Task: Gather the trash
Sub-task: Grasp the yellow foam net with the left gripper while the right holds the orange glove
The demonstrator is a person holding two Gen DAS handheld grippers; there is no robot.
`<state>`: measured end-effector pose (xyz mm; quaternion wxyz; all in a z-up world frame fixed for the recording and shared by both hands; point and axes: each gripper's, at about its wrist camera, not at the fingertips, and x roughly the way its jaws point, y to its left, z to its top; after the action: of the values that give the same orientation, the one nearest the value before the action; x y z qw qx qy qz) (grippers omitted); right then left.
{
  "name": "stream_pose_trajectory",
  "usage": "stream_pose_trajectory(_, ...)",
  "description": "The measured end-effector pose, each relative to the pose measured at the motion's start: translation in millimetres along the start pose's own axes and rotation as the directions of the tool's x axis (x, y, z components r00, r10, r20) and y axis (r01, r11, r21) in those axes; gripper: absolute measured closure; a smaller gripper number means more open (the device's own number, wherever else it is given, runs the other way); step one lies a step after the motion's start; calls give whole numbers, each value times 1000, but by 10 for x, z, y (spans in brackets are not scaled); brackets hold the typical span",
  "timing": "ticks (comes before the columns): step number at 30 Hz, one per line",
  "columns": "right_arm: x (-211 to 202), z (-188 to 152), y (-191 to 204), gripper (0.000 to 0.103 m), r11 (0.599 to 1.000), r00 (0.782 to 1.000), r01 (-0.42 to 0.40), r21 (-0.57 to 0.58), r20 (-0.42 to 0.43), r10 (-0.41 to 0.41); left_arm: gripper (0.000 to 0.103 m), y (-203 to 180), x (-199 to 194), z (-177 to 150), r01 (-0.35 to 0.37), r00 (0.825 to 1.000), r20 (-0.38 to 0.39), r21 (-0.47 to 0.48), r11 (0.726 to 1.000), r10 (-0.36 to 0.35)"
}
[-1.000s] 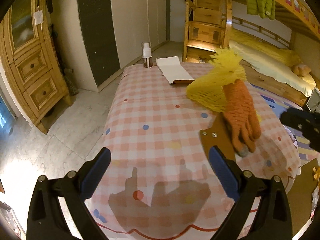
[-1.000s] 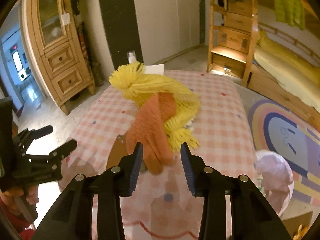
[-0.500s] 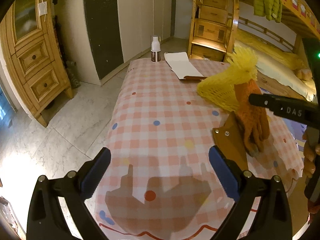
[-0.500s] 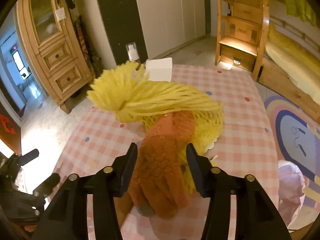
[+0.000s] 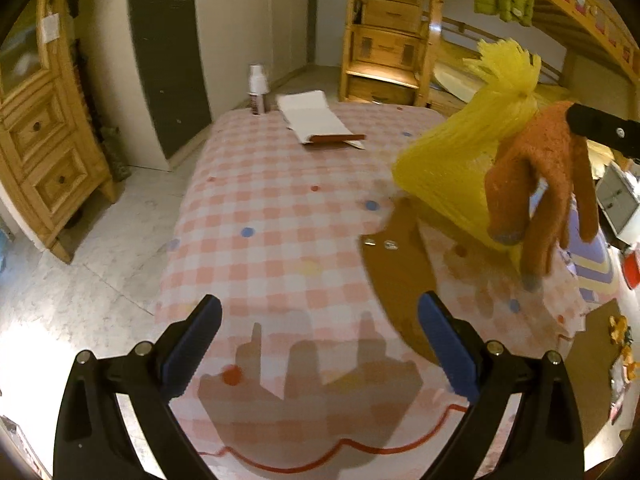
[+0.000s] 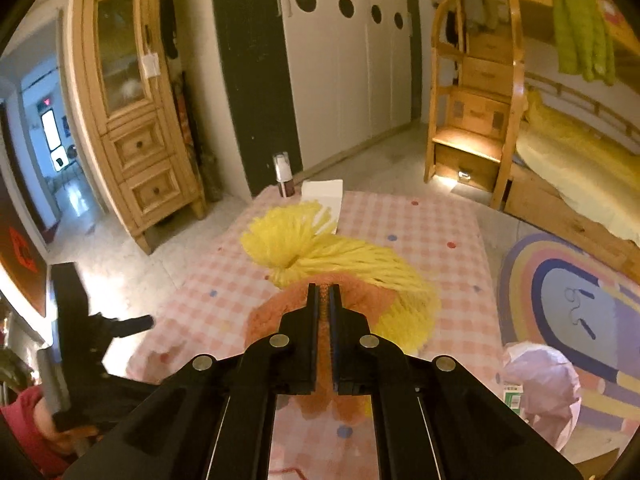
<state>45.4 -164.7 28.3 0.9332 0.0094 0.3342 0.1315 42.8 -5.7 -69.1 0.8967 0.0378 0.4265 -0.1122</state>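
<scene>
Orange glove (image 6: 276, 320) with yellow net (image 6: 340, 264) now pinched in right tongs (image 6: 324, 300), just closed on it, lifted off tabletop (image 5: 280, 248) at 3 o'clock; left tongs (image 5: 320, 344) wide, empty; bagging next.

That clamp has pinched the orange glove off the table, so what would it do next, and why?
Probably swing right toward the pale bag beside the table. The right gripper is shut on the orange glove, the yellow net lifting with it, clear of the checked tablecloth.
</scene>
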Motion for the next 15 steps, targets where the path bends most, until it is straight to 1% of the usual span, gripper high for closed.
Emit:
stream_pose_trajectory(1, -6, -16, -13, 98, 1000, 1000, 15, -14, -15, -15, 8, -44, 12, 0, 15, 1000, -8, 4, 1000, -15)
stream_pose_trajectory(3, 56, -76, -31, 98, 997, 996, 57, -51, -65, -60, 8, -107, 29, -7, 15, 1000, -14, 14, 1000, -15)
stream_pose_trajectory(7, 213, -329, -129, 98, 995, 984, 73, -67, -160, -83, 8, -205, -5, -3, 24, 1000, 1, 37, 999, -24)
stream_pose_trajectory(9, 270, -488, -223, 98, 997, 978, 72, -40, -192, -78, 9, -250, -32, 34, 31, 999, 22, 55, 998, -32)
stream_pose_trajectory(10, 276, -551, -257, 98, 997, 977, 69, -26, -199, -72, 13, -276, -41, 55, 36, 999, 28, 64, 997, -38)
stream_pose_trajectory(12, 304, -671, -372, 98, 998, 975, 65, 14, -212, -60, 18, -357, -63, 120, 72, 996, 39, 91, 993, -75)
stream_pose_trajectory(15, 301, -804, -500, 98, 996, 976, 64, 64, -214, -49, 19, -454, -109, 242, 137, 989, 47, 91, 986, -142)
